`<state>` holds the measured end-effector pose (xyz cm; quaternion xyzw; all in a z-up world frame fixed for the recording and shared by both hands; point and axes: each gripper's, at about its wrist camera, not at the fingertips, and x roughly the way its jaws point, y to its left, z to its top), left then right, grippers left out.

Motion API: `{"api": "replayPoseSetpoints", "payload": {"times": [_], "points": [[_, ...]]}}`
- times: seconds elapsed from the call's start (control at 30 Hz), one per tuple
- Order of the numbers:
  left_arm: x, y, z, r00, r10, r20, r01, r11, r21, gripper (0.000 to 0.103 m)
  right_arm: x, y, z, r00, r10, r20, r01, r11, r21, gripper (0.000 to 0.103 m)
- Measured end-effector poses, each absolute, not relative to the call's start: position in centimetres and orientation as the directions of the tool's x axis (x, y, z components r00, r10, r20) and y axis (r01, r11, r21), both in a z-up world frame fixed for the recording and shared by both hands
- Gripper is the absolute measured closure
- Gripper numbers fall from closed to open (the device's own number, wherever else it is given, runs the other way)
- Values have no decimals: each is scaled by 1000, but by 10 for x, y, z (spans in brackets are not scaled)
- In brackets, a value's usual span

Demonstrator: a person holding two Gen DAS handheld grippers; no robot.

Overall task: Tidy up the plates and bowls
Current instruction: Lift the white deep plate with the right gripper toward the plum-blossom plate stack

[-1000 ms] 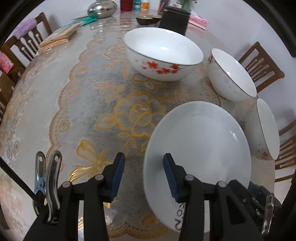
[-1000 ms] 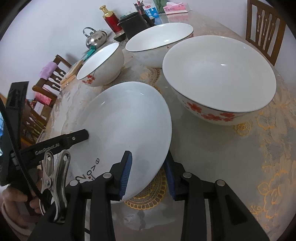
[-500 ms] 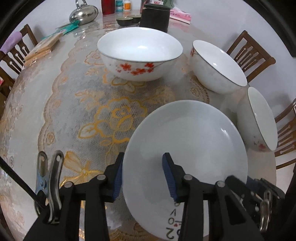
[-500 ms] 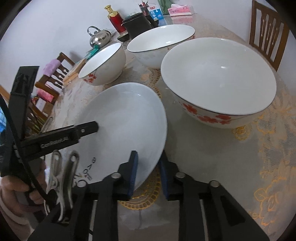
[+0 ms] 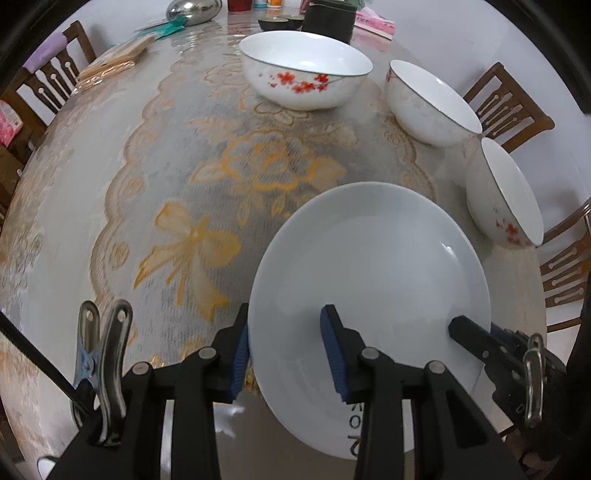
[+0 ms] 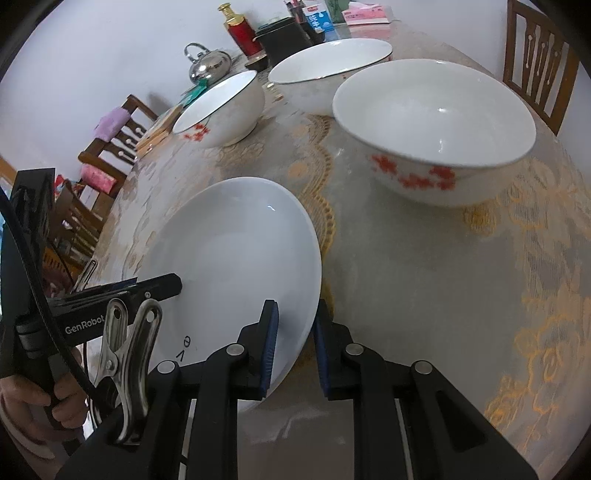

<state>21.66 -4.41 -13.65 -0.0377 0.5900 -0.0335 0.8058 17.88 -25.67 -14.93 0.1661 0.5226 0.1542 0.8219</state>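
Observation:
A white plate [image 5: 373,266] sits near the table's front edge. My left gripper [image 5: 284,350] straddles its near-left rim with the jaws wide apart, one finger outside the rim and one over the plate. My right gripper [image 6: 295,347] has closed its blue pads on the plate's [image 6: 236,254] other rim. Three white bowls with red flowers stand beyond: a large one [image 5: 306,70], a medium one [image 5: 432,101] and a small one [image 5: 502,192]. The right wrist view shows them too: the closest bowl [image 6: 436,122], another behind it [image 6: 328,62], and one at left [image 6: 221,107].
The table [image 5: 110,184] has a lace cloth with gold flowers under clear plastic. At the far end stand a steel kettle [image 6: 207,66], a red bottle [image 6: 240,29], a black box [image 5: 328,18] and small dishes. Wooden chairs [image 5: 506,103] ring the table.
My right gripper has narrowed its jaws onto the plate's rim. The left gripper has stayed wide open at the other rim. Both views have shifted, and the plate sits lower and nearer.

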Motion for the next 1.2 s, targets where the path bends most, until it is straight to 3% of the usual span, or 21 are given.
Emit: {"api": "replayPoseSetpoints", "payload": {"times": [0.6, 1.2], "points": [[134, -21, -100, 338, -101, -936, 23, 995, -99, 67, 100, -229, -120, 411, 427, -805, -73, 896, 438, 83], [43, 86, -66, 389, -89, -917, -118, 982, -145, 67, 27, -130, -79, 397, 479, -783, -187, 877, 442, 83]]}}
